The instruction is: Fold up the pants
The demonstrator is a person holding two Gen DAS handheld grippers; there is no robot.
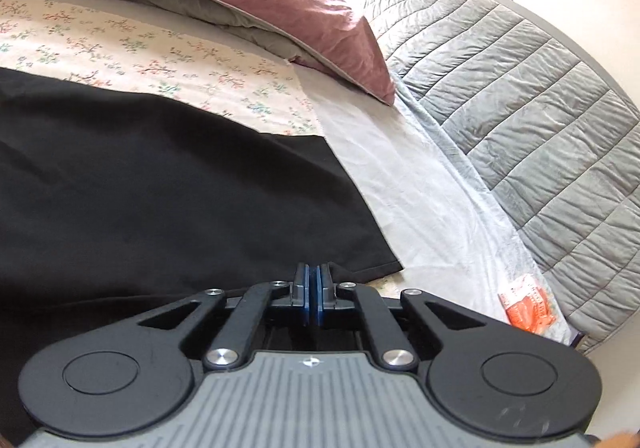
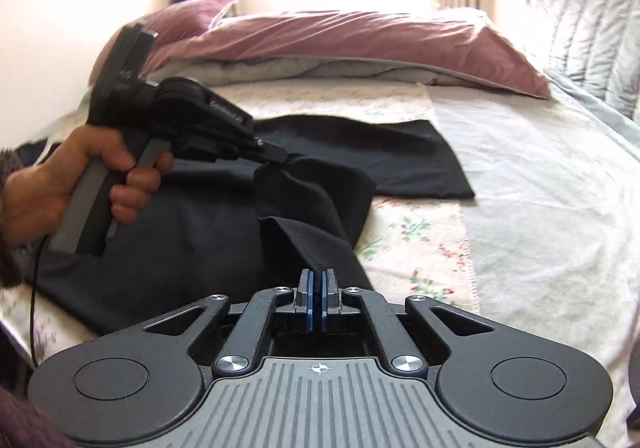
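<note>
Gripping one lifted hem of the black pants (image 2: pixel 312 208), the left tongs (image 2: pixel 276 159) and right tongs (image 2: pixel 318 288) are both clamped on fabric, raising it for folding across the bed (image 2: pixel 520 176).

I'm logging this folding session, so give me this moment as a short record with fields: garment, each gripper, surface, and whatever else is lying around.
garment: black fabric pants, part lifted, one leg flat on the bed
left gripper: shut on a raised fold of the pants
right gripper: shut on the pants' edge
surface: floral bedsheet beside a pale grey blanket
bedding behind: mauve duvet
other: grey quilted cover; small orange packet on the bed edge
</note>
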